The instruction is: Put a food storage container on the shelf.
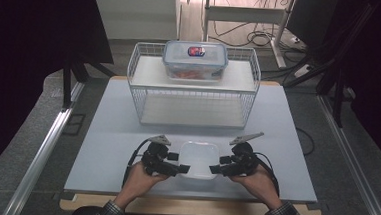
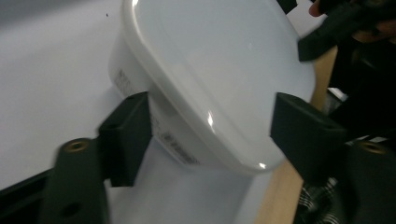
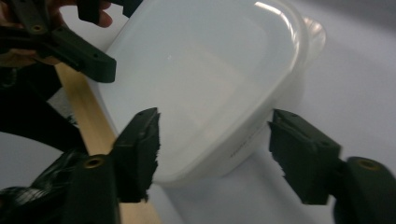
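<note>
While both hands rest at the lower middle of the high view, a white lidded container (image 1: 199, 159) sits on the pale desk (image 1: 112, 133) between the left gripper (image 1: 182, 169) and the right gripper (image 1: 216, 168). In the left gripper view its jaws straddle a corner of the container (image 2: 219, 79), one touching the side wall, the other just clear. In the right gripper view the jaws likewise bracket the container (image 3: 201, 84), released, with gaps showing. At upper centre a wire rack (image 1: 194, 92) carries a clear box (image 1: 195, 61).
</note>
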The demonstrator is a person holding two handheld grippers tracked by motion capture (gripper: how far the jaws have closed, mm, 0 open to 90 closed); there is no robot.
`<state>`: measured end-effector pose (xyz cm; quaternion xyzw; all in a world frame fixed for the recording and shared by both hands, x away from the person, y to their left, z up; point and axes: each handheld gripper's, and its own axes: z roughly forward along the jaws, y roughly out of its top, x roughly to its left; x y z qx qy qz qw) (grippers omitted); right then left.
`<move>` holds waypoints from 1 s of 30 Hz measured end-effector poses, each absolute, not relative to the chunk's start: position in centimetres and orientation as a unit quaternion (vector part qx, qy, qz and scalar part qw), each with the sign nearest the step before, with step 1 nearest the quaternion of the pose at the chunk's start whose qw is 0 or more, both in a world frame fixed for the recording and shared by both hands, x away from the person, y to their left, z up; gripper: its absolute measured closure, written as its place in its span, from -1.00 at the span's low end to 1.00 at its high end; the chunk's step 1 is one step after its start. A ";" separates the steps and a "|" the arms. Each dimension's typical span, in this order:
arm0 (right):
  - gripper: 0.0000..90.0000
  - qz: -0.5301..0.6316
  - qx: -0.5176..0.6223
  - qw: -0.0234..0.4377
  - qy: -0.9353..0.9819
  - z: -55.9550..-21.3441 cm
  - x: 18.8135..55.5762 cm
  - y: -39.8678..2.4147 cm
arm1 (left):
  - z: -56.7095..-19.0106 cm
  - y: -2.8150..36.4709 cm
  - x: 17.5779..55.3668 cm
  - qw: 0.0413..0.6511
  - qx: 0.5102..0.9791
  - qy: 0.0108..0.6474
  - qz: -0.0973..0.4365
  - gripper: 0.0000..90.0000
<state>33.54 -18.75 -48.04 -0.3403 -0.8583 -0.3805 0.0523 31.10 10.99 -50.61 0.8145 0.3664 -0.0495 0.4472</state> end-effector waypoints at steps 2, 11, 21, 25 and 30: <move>0.11 -0.384 -0.342 0.049 -0.856 -47.7 33.4 -19.1 | -50.4 11.7 30.7 0.457 0.809 0.366 -0.046 -0.17; 0.64 -0.407 -0.370 0.043 -0.834 -46.9 32.9 -20.0 | -49.6 12.6 30.3 0.474 0.789 0.390 -0.025 0.57; 0.77 -0.413 -0.368 -0.017 -0.833 -46.7 32.4 -19.5 | -49.6 12.2 29.9 0.466 0.778 0.420 0.007 0.75; 0.77 -0.428 -0.360 -0.030 -0.829 -46.5 32.3 -19.5 | -49.4 12.1 29.8 0.461 0.781 0.421 0.015 0.75; 0.78 -0.448 -0.342 -0.044 -0.825 -45.6 32.3 -19.5 | -48.4 12.3 29.7 0.468 0.779 0.417 0.030 0.75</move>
